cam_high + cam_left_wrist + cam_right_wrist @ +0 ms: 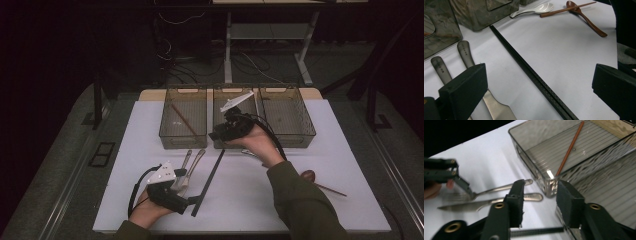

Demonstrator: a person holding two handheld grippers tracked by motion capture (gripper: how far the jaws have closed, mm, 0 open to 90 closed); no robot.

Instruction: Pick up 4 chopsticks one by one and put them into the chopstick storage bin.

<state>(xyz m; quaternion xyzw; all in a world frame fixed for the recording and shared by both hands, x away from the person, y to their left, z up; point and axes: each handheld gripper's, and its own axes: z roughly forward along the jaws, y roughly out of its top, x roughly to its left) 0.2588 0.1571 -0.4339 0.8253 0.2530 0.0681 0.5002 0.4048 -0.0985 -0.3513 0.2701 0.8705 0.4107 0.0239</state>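
My left gripper [186,189] rests low at the table's near left, jaws open wide [540,82]. A long black chopstick [531,75] runs diagonally on the table between them, untouched. A steel fork [439,68] and a knife [465,53] lie by its left jaw. My right gripper [216,135] hovers at the front of the middle bin [235,97], and its jaws [541,197] stand open with nothing between them. The black chopstick's end [536,231] lies on the table below them. A brown chopstick [570,148] lies in the left bin [183,117].
Three smoky clear bins stand in a row at the back, the right bin [287,115] among them. A white spoon [536,8], a brown chopstick [566,9] and a brown wooden spoon [587,20] lie on the white table [250,200] to the right.
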